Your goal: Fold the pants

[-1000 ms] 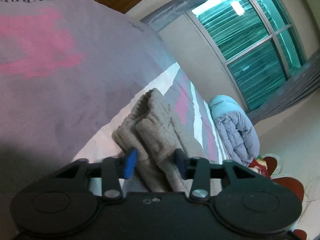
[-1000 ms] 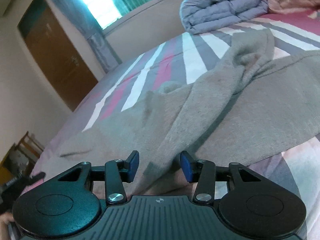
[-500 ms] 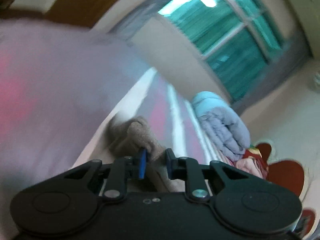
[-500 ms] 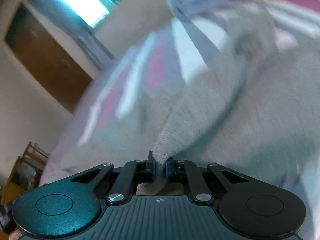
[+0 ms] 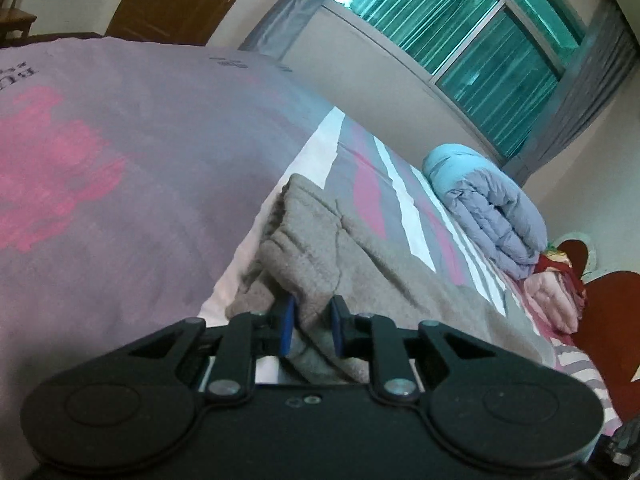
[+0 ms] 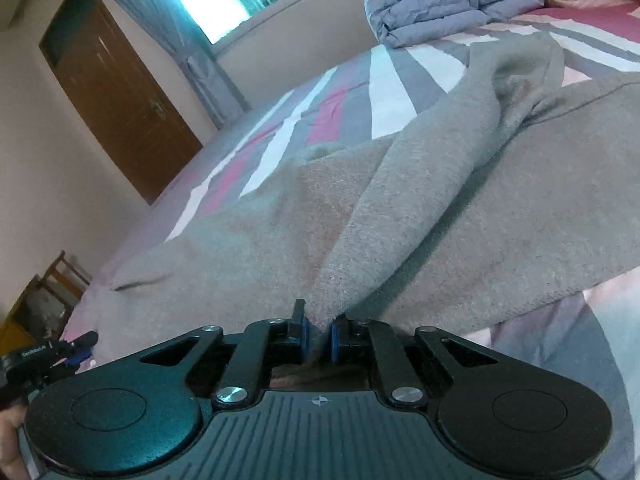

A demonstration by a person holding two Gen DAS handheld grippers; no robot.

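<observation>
The pants run past the frame's right edge, their far end unseen.

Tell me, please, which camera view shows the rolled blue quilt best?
The left wrist view shows the rolled blue quilt best: the whole roll is visible on the bed below the window. In the right wrist view the quilt sits at the top edge, and its upper part is cut off.

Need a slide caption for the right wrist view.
Right gripper shut on a raised fold of the grey pants, spread over the striped bedspread.
</observation>
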